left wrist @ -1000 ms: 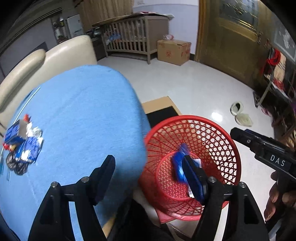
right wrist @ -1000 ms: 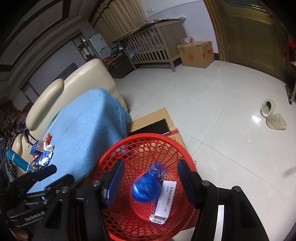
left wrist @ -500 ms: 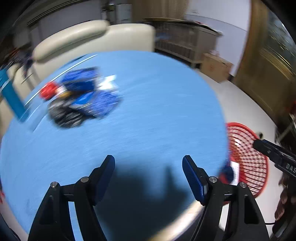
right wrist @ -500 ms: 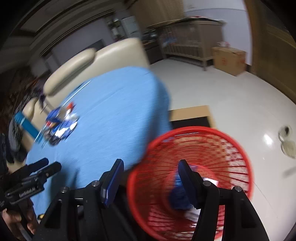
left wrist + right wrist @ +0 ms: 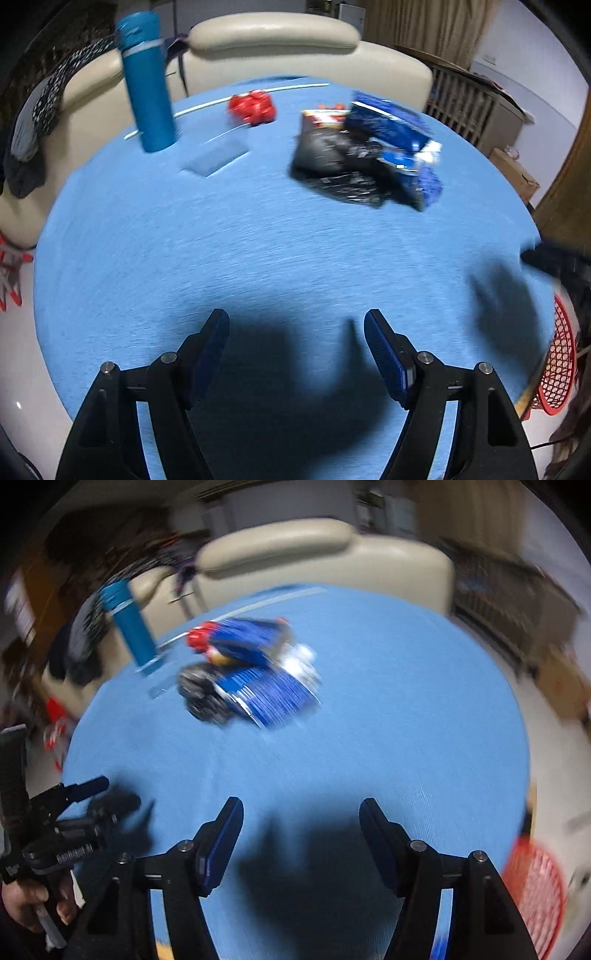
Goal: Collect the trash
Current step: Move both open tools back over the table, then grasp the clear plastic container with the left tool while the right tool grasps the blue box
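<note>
A second ago both my grippers hung over the red basket (image 5: 559, 363), which already held a blue wrapper and a white box; both have since swung back over the blue-covered table (image 5: 258, 251). My left gripper (image 5: 295, 354) stands spread and empty, and my right gripper (image 5: 301, 840) likewise carries nothing. The basket now sits off the table's right edge, low in both views. Remaining trash lies at the far side: a pile of blue and black wrappers (image 5: 369, 158) and a red crumpled piece (image 5: 253, 107) near the blue bottle (image 5: 147, 85). I judge the drop complete and the next pickup beginning.
</note>
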Demonstrator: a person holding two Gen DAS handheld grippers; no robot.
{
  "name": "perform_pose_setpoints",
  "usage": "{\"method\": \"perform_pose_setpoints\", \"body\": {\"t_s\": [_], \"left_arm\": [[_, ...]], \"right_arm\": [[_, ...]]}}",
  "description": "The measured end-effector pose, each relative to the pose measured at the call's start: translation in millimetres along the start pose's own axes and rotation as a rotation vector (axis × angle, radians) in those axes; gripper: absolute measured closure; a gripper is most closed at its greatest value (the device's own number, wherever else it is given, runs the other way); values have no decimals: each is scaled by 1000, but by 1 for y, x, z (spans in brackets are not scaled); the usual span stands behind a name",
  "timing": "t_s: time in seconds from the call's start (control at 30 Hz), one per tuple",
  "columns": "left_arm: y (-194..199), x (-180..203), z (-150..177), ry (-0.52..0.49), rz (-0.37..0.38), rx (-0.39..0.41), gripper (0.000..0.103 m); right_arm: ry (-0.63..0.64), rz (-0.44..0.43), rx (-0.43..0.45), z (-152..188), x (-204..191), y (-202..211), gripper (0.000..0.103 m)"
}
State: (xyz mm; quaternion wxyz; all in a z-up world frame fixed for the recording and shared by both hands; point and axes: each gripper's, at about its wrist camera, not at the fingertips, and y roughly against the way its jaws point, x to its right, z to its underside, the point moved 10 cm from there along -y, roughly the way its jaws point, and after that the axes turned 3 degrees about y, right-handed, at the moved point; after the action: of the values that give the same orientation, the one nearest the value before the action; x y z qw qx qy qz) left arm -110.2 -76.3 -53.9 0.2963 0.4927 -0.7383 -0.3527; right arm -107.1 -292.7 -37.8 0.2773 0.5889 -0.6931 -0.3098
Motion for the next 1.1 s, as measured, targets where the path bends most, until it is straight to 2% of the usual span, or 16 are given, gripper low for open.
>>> {"method": "perform_pose_setpoints", "body": {"t_s": [0.2, 0.4, 0.6, 0.77, 0.83, 0.9, 0.97, 1.1], "left_arm": [[-5, -13, 0, 14, 17, -9, 27], [-14, -25, -4, 21, 29, -21, 27], [-21, -41, -14, 49, 23, -29, 27], [-27, -45, -28, 45, 26, -26, 27], [-31, -47, -37, 35, 17, -21, 27], [-34, -52, -49, 28, 7, -9, 27], [-38, -58, -68, 25, -1, 9, 27], [-47, -72, -119, 16, -22, 62, 25]], "right_arm": [[300, 2, 32, -90, -50, -23, 34], [590, 0, -46, -135, -81, -63, 34], [758, 3, -136, -158, -84, -109, 34], [729, -18, -216, -157, -67, -151, 34], [654, -49, -207, -158, -61, -156, 36], [530, -122, -205, -161, -55, -155, 63], [452, -148, -211, -161, -46, -150, 65], [376, -181, -174, -157, -34, -134, 65]]}}
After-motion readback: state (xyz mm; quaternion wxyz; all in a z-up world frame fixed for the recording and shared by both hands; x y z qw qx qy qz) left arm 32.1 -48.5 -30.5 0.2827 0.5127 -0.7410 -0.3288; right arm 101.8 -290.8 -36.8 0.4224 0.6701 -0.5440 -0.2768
